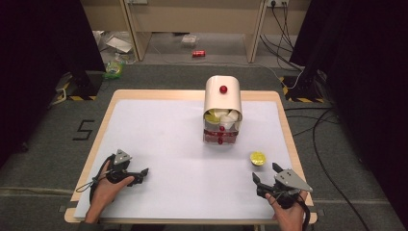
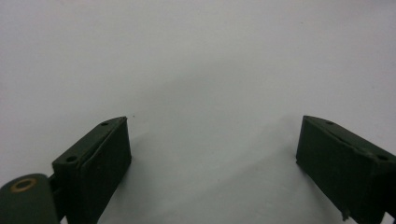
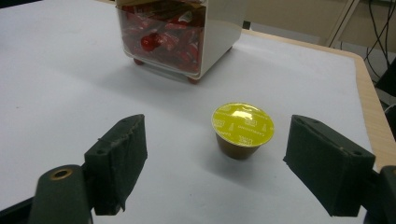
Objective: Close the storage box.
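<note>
Right claw (image 1: 265,176): it sits near the front right corner of the table (image 1: 159,144), held by a hand (image 1: 288,211). Its two black jaws stand wide apart with nothing pressed between them. In the right gripper view (image 3: 215,158) the jaws point at a little cup.
Little cup (image 3: 242,129): it is a small brown cup with a flat yellow lid. It stands upright on the white table top, just ahead of the right claw and in line with the gap between the jaws. Nothing touches it. From above (image 1: 258,158) it is near the right edge of the table, in front of the box and off to its right.
Box (image 1: 223,109): it is white with a round top and a red knob. It stands in the middle of the far side of the table. The bottom part is see-through and full of red packets (image 3: 161,35). Yellow and white cups show above that.
Left claw (image 1: 142,174): it is near the front left corner, held by the other hand (image 1: 107,185). Its jaws are spread wide too, and bare white table is between them (image 2: 212,144).
</note>
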{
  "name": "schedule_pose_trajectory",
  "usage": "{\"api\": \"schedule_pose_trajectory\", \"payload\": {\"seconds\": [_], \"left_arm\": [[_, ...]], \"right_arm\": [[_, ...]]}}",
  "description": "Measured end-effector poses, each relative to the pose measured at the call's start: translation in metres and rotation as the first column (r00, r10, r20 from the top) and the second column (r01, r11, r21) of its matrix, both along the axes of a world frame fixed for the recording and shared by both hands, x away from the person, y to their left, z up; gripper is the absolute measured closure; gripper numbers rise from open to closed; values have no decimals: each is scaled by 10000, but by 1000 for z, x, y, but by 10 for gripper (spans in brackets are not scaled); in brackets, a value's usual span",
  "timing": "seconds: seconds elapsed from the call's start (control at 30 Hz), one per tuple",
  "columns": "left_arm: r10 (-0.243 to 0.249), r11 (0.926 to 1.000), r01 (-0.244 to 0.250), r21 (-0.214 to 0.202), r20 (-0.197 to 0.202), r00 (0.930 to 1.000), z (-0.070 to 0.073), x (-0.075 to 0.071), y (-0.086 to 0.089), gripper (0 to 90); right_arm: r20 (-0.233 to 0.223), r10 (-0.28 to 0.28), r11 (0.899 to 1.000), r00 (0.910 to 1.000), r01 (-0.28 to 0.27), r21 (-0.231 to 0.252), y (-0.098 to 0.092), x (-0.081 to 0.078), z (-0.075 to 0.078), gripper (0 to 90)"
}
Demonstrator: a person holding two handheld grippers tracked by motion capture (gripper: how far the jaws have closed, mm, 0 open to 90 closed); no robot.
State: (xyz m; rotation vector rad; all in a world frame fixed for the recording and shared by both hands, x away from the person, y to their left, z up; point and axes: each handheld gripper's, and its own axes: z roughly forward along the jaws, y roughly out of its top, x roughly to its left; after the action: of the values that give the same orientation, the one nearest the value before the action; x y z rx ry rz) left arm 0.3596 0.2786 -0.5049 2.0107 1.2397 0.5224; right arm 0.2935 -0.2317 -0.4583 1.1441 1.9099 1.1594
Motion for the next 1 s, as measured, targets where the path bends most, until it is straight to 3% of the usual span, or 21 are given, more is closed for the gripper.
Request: {"api": "schedule_pose_trajectory", "payload": {"seconds": [0.57, 1.0], "left_arm": [[0, 10000, 0, 2, -1, 10000, 0, 0, 0, 92], [4, 10000, -4, 3, 8, 10000, 0, 0, 0, 93]], "right_arm": [[-157, 34, 10000, 9999, -35, -70, -2, -8, -3, 207], [-644, 100, 9995, 9979, -118, -279, -4, -14, -8, 197]]}}
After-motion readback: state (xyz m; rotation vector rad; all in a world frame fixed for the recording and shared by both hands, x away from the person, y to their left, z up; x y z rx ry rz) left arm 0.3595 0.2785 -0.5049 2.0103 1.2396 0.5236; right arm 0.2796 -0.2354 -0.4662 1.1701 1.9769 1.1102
